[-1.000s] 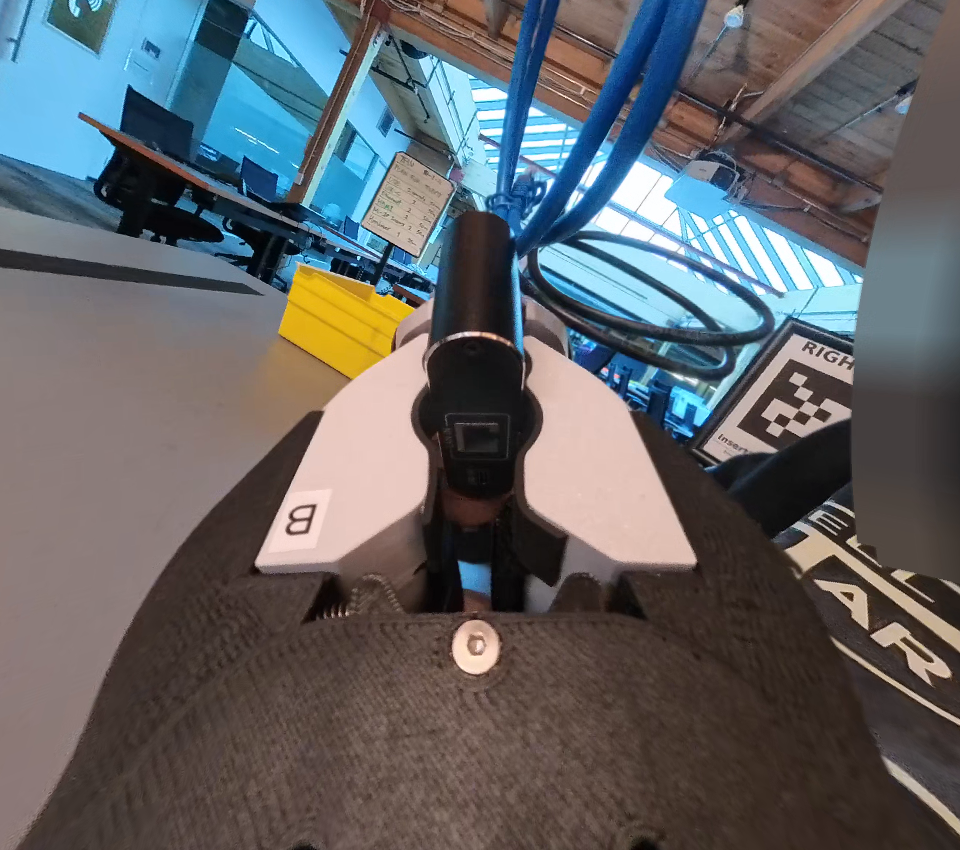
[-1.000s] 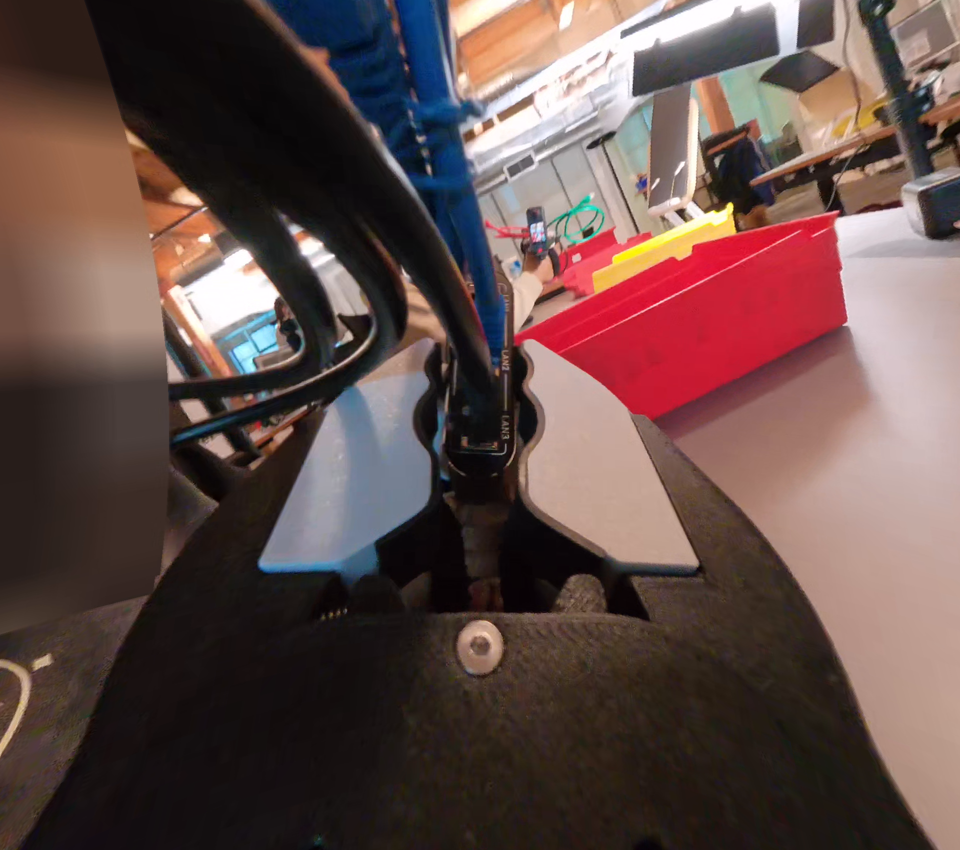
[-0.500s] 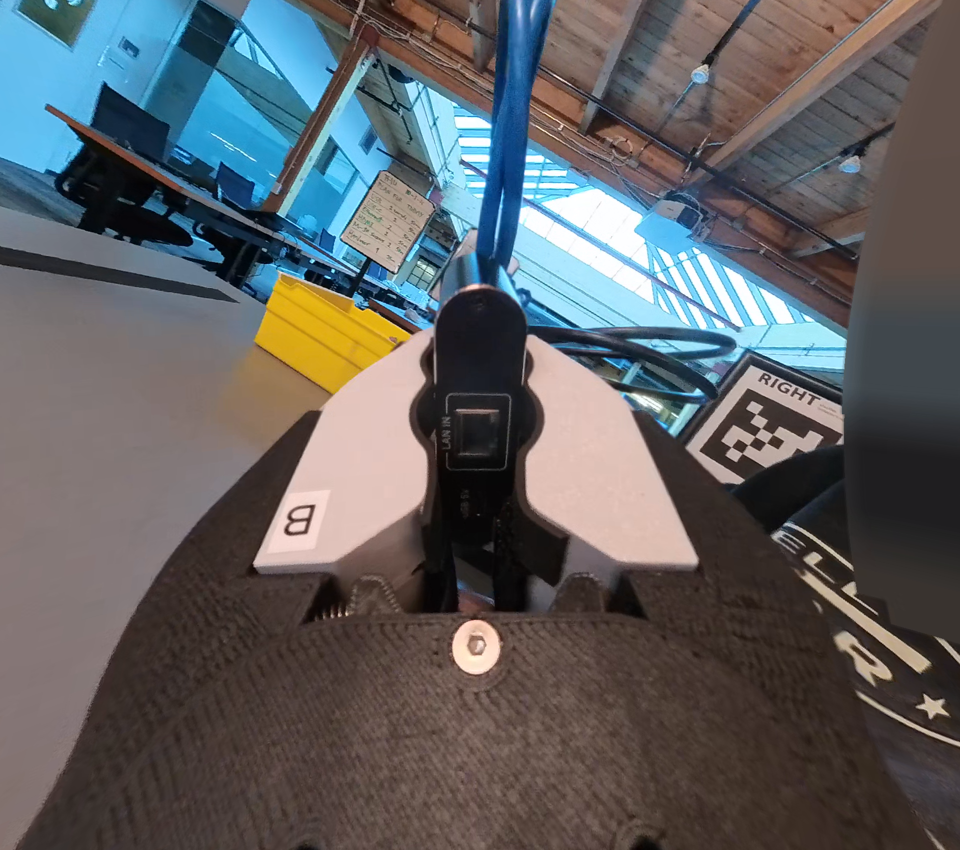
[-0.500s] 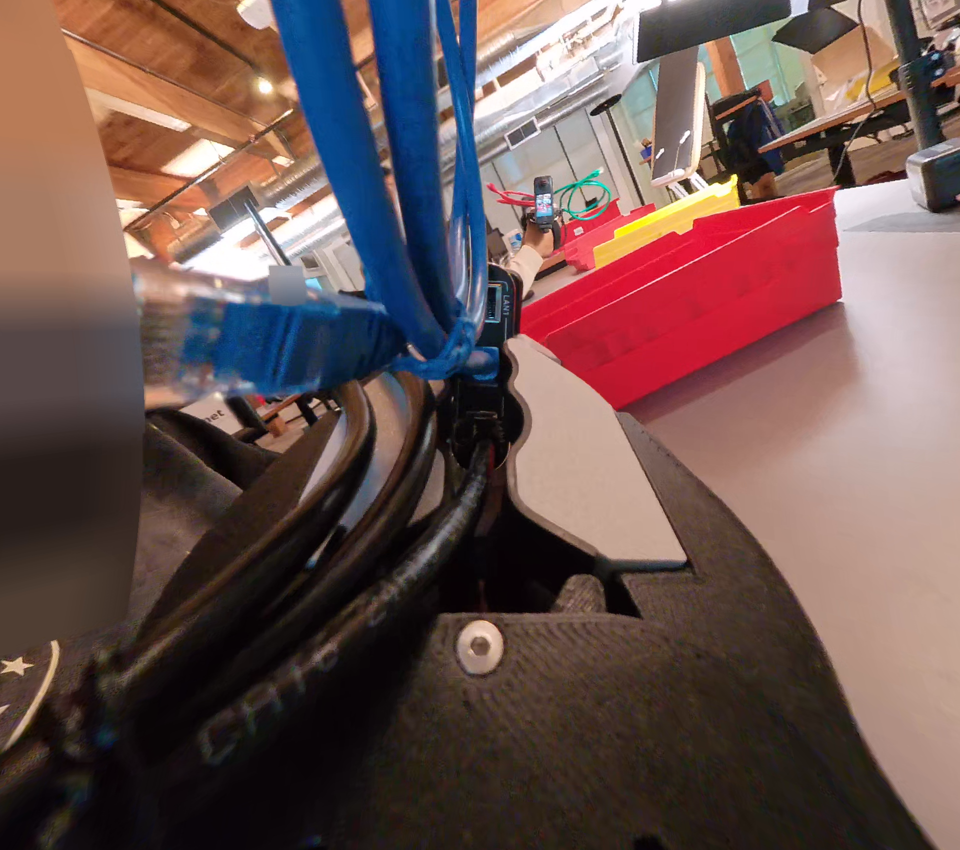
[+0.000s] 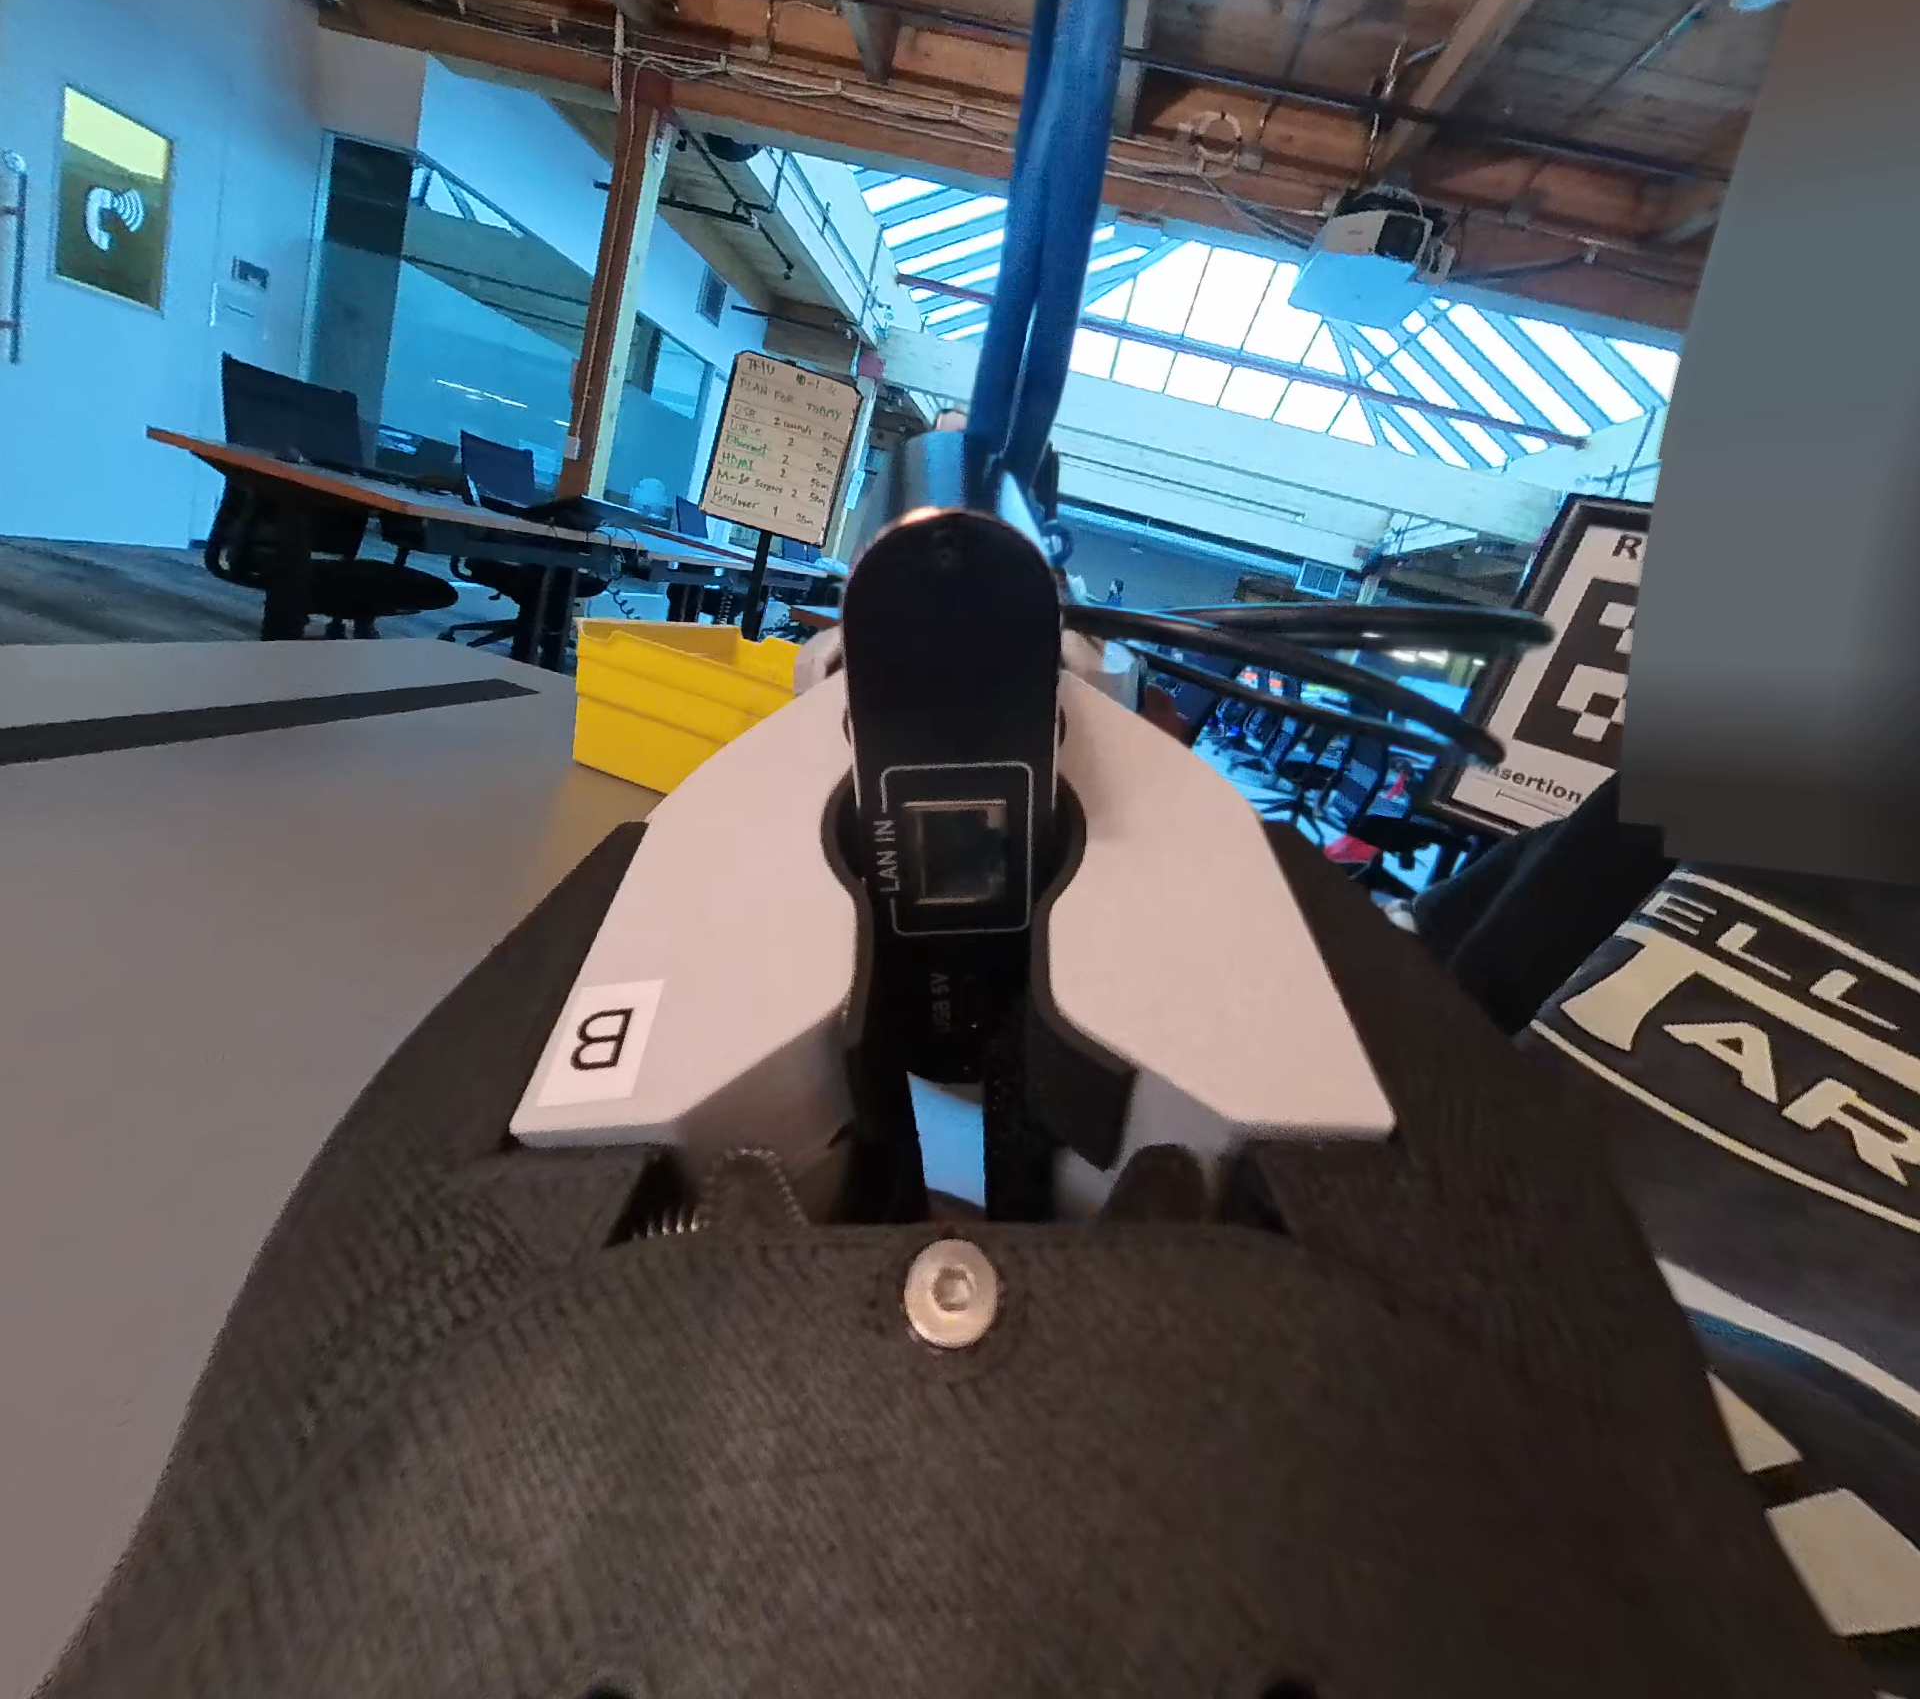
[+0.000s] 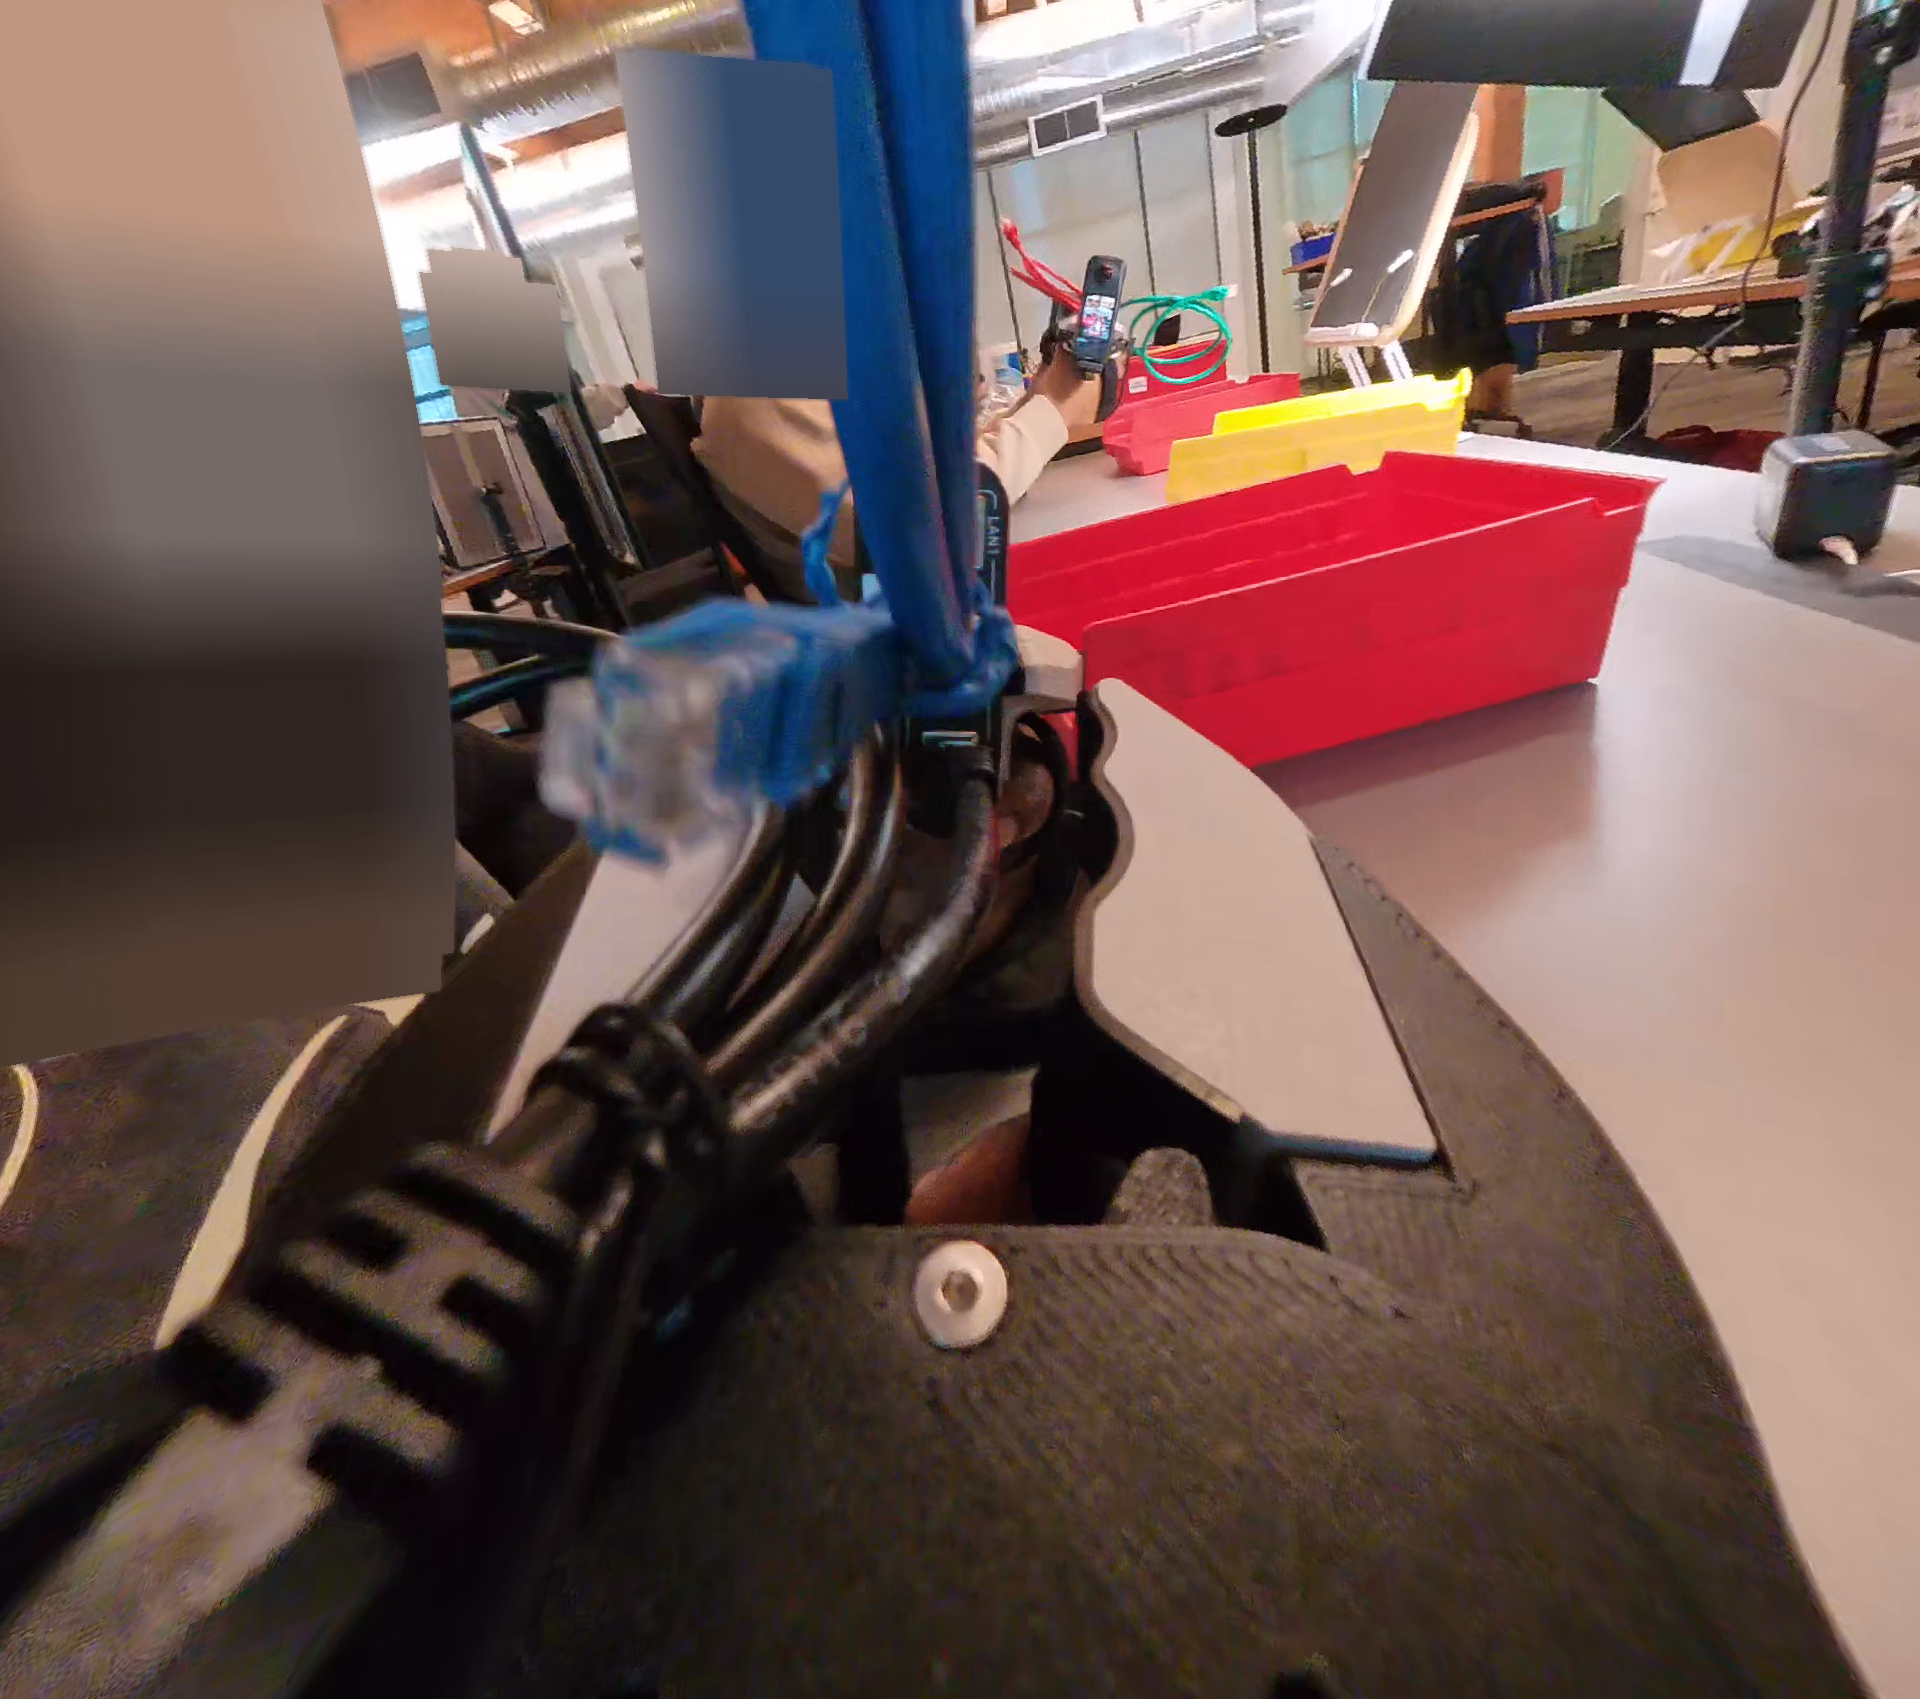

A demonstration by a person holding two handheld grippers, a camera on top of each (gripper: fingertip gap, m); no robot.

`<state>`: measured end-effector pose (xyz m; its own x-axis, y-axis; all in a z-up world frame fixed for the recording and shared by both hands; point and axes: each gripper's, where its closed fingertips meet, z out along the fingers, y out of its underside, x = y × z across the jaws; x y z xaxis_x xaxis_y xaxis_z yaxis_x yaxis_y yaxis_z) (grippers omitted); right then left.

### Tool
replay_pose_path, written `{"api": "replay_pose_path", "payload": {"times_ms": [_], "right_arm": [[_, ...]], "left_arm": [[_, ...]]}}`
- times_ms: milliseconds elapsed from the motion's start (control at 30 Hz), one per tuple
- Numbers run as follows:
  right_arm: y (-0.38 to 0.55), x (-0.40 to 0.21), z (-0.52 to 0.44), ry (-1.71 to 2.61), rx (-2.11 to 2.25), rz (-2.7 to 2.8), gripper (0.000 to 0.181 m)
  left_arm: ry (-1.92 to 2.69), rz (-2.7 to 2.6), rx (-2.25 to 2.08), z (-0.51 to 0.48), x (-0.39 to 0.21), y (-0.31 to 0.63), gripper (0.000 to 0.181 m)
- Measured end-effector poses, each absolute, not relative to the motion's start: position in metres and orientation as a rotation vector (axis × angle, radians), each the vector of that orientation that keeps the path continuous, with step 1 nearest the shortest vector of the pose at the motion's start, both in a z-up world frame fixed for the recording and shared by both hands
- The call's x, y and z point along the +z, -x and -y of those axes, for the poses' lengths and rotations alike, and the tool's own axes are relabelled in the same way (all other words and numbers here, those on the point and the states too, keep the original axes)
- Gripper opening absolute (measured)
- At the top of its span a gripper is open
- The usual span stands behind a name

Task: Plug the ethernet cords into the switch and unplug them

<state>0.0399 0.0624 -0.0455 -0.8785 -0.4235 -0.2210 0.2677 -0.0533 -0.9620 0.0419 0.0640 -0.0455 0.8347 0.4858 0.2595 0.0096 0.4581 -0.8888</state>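
Note:
In the left wrist view my left gripper is shut on a black switch, whose end face with one empty port faces the camera. Blue ethernet cords rise behind it. In the right wrist view the switch's far end stands at my right gripper, with a narrow gap to the right finger. A bundle of black cable hides the left finger's tip. A loose blue plug hangs left of the switch, pointing left, tied to the blue cords.
A yellow bin stands on the grey table. Black cable loops and a marker tag lie to the right. A red bin, a second yellow bin and a small black box stand beyond my right gripper. Left and right tips are no more than a few centimetres apart.
The switch has tipped so its end port faces the left camera squarely. The blue plug and black cable bundle have swung over the right gripper's left finger. The right finger has moved slightly outward.

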Motion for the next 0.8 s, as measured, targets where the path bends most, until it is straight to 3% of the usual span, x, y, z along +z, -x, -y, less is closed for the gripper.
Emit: {"api": "replay_pose_path", "payload": {"times_ms": [233, 800], "right_arm": [[-0.048, -0.042, -0.066, 0.254, -2.019, -1.748, 0.019], [-0.046, -0.045, -0.063, 0.38, -2.177, -1.907, 0.015]], "left_arm": [[1.125, 0.478, 0.37, -0.071, -0.047, -0.047, 0.026], [1.228, 0.478, 0.503, -0.077, -0.056, -0.042, 0.026]]}}
